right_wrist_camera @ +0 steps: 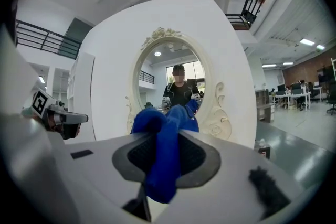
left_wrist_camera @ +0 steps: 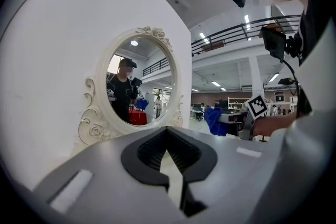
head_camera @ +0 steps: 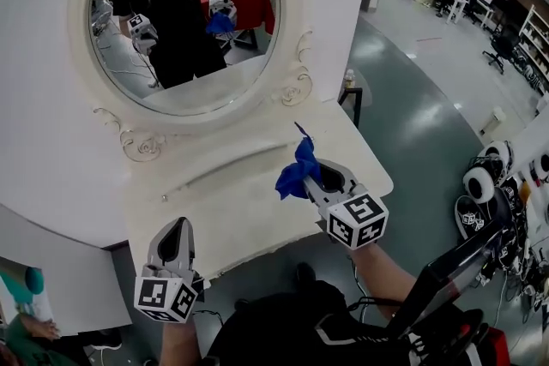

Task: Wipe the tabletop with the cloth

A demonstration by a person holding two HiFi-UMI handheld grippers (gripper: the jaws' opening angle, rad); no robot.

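While the right gripper (head_camera: 314,177) reaches over the right part of the white counter (head_camera: 225,223), its 2 fingers are clamped on the blue cloth (head_camera: 297,170), which is bunched between them. In the right gripper view, the cloth (right_wrist_camera: 160,155) fills the gap from the tips back toward the camera. 1 fold bulges up over the tips and a tail hangs down near the lens.

From the head view we see the cloth held over the counter, in front of the lower right edge of the oval mirror (head_camera: 184,17). We cannot tell whether its lowest point touches the surface.

The left gripper (head_camera: 177,225) sits at the counter's near edge, well apart from the cloth, and points toward the mirror. Its fingers are closed tip to tip with nothing between them. In the left gripper view only the pale counter shows through the hollow behind the tips. That same view catches the cloth (left_wrist_camera: 214,119) off to the right, just beside the right gripper.

The mirror has an ornate cream frame (head_camera: 296,86) and is set in a white back panel (head_camera: 51,141) behind the counter. Its glass reflects a person in black with both grippers and the blue cloth. Grey floor (head_camera: 429,133) stretches away to the right of the counter.
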